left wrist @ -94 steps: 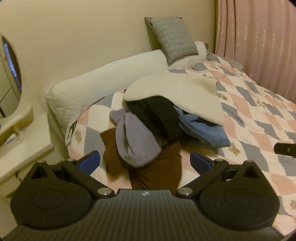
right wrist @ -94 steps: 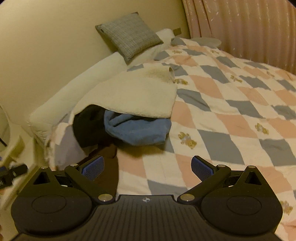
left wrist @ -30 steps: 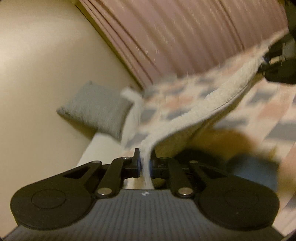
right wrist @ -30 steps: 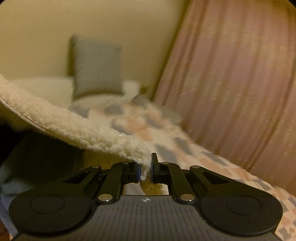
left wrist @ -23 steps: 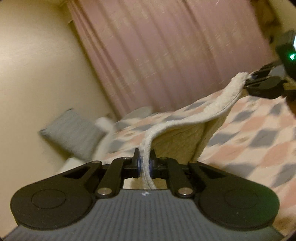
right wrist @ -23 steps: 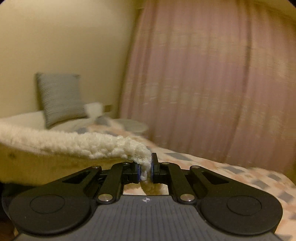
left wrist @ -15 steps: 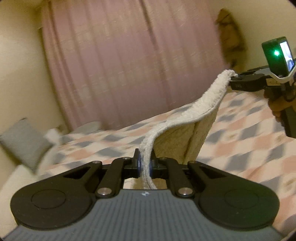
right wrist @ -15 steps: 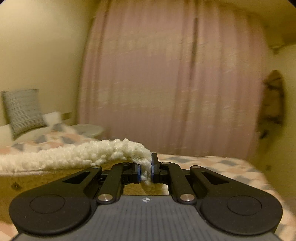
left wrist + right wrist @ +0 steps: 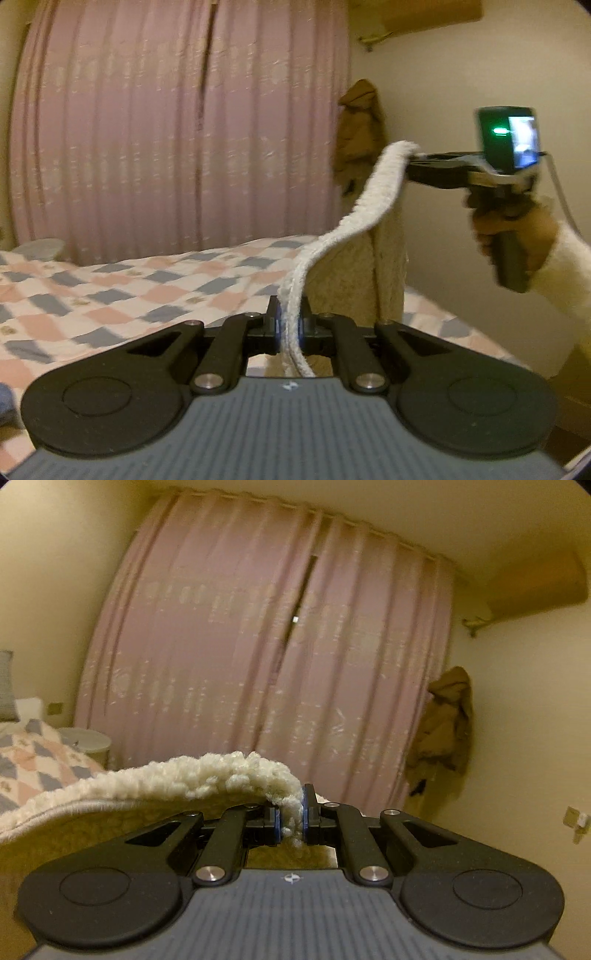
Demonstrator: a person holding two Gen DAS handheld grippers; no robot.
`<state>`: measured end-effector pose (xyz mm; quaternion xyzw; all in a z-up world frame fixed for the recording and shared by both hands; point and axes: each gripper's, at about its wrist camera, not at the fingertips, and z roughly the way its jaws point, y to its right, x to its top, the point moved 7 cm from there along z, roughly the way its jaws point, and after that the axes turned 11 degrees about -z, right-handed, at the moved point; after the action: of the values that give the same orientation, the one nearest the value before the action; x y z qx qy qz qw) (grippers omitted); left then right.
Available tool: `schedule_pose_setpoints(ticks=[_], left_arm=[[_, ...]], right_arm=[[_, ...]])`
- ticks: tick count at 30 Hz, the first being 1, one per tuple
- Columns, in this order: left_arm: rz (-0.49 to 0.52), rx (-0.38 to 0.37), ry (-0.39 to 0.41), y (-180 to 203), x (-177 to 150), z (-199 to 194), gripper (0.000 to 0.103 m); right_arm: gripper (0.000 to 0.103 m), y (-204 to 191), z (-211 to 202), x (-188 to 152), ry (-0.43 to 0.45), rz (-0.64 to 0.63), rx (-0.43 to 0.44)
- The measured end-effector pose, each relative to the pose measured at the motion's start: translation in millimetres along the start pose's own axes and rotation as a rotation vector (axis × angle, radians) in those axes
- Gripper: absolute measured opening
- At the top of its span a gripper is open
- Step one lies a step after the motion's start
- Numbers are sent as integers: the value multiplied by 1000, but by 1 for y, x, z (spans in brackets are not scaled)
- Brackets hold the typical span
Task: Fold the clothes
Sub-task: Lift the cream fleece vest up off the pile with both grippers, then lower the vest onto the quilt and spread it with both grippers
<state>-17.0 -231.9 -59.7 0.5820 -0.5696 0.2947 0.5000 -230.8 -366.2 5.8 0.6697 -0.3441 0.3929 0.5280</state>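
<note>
While the left gripper (image 9: 290, 325) was clamped on one end of the cream fleece garment (image 9: 354, 218), the right gripper (image 9: 291, 818) pinched its other end, so the fleece hung stretched between them above the checked bedspread (image 9: 110, 295). A hand (image 9: 517, 236) gripped the right tool's handle beyond the bedspread, with pink curtains (image 9: 277, 672) behind.

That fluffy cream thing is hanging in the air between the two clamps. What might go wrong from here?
Each gripper pinches only a thin bit of the cream fleece garment's edge: the left gripper at one end, the right gripper at the other. The thick pile might slip out. The span between them sags and twists, so it may land creased on the bed.
</note>
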Motion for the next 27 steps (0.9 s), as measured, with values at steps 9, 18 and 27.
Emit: schedule_pose_setpoints(ticks=[9, 18, 27], left_arm=[[-197, -6, 23, -25, -4, -19, 6], [-662, 489, -213, -240, -104, -31, 11], [-634, 585, -552, -317, -216, -31, 28]], right_arm=[[10, -92, 56, 75, 121, -98, 136], [98, -354, 90, 73, -142, -188, 807], [89, -293, 93, -133, -708, 350, 727]])
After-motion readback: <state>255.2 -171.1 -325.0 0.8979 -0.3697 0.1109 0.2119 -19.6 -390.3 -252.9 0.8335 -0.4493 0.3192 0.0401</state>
